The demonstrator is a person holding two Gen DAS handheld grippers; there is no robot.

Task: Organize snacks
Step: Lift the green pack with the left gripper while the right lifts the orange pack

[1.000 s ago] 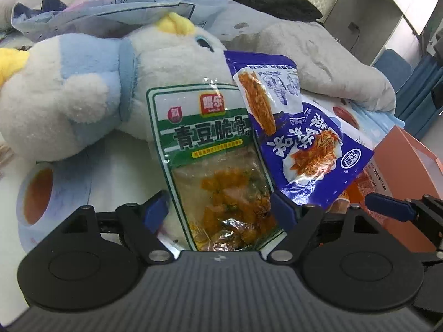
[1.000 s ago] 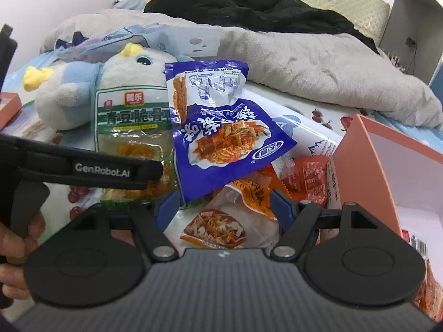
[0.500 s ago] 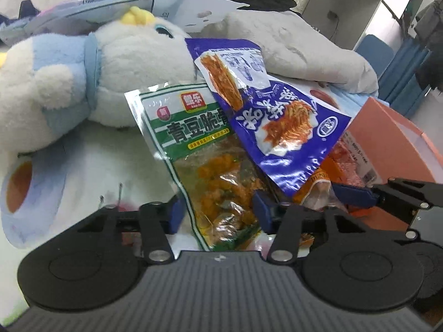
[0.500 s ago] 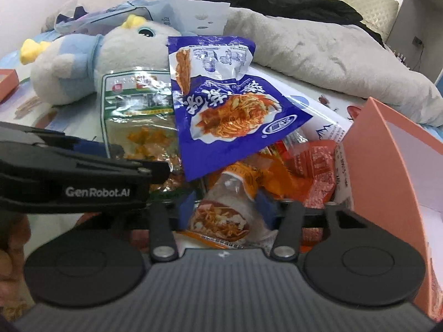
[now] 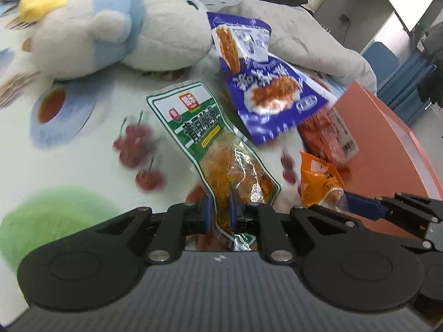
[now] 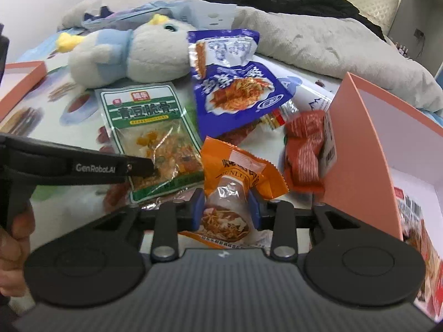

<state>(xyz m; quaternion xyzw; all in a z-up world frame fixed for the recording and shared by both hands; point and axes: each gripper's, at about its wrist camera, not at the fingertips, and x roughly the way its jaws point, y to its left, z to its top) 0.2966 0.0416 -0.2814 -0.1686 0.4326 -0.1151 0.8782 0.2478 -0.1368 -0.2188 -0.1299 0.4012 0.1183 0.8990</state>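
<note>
Green snack pouch (image 5: 221, 163) | pinched between left fingers (image 5: 208, 212) | lower end

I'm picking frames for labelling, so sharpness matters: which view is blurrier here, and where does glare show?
Left wrist view: motion blur smears the plush toy, the blue packet and the cherry print; the green packet in the left gripper stays fairly readable. Right wrist view: sharper, print legible; glare sits on the clear window of the orange packet in the right gripper.
</note>
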